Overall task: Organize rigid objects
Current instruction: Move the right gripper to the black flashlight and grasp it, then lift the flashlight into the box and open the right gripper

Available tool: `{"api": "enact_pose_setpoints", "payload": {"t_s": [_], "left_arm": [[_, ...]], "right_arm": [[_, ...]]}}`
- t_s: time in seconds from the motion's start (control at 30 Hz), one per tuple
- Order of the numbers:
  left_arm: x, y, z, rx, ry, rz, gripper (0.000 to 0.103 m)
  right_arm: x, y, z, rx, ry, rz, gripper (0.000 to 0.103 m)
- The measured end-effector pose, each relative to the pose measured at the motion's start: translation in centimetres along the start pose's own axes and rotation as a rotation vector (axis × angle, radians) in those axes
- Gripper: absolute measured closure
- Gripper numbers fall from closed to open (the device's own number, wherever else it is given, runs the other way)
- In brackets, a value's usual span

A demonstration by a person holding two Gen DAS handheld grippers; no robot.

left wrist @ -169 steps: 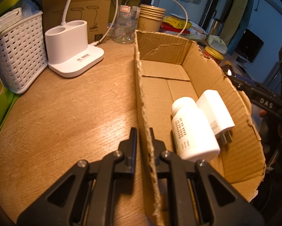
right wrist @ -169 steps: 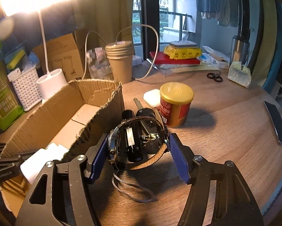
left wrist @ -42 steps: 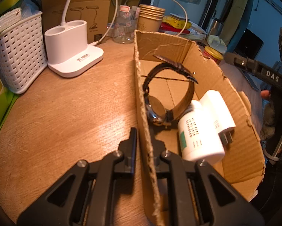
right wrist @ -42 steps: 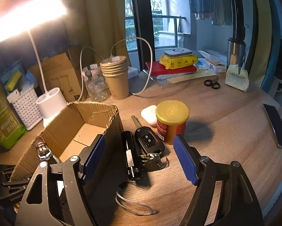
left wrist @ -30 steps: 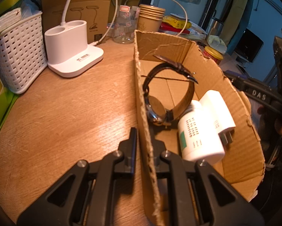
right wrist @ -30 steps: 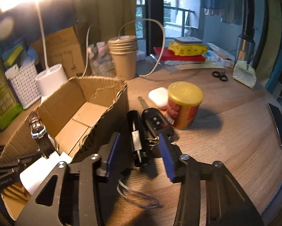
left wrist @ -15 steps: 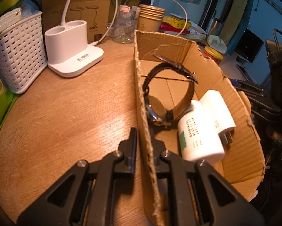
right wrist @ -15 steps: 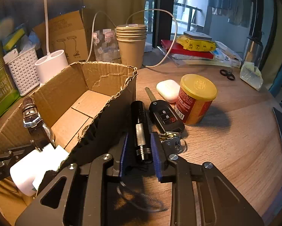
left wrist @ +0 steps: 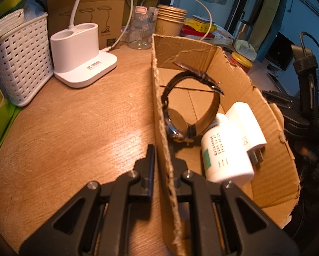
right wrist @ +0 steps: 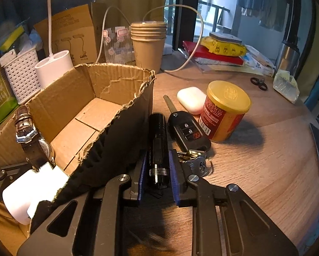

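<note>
Pinching the cardboard box (left wrist: 234, 68) wall at six o'clock, the left gripper (left wrist: 162, 166) is holding; at three o'clock, the right gripper (right wrist: 157, 171), jaws just closing, is clamping the black flashlight (right wrist: 157, 140) lying on the tabletop (right wrist: 255, 149)

I am counting one cardboard box (right wrist: 121, 74) holding three things: one watch (left wrist: 180, 125), one white bottle (left wrist: 225, 153), one white plug (left wrist: 248, 125). Outside are lying one flashlight (right wrist: 158, 147), one car key (right wrist: 187, 131), one red can (right wrist: 225, 111).
</note>
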State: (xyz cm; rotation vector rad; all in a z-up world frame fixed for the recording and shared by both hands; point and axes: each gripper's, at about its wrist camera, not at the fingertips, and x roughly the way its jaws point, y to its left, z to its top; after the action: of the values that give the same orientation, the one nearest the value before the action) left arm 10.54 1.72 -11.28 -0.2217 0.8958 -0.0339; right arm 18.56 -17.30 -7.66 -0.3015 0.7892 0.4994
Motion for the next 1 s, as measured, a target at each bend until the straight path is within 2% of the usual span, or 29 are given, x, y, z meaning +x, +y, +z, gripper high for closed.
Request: {"api": "enact_pose_setpoints", "payload": {"t_s": [0.5, 1.0], "left_arm": [[0.0, -0.1, 0.0, 0.000, 0.000, 0.000, 0.092], [0.0, -0.1, 0.0, 0.000, 0.000, 0.000, 0.092]], "right_arm": [[-4.3, -1.0, 0.9, 0.023, -0.112, -0.044, 0.081], [-13.1, 1.5, 3.3, -0.009, -0.338, -0.017, 0.081]]}}
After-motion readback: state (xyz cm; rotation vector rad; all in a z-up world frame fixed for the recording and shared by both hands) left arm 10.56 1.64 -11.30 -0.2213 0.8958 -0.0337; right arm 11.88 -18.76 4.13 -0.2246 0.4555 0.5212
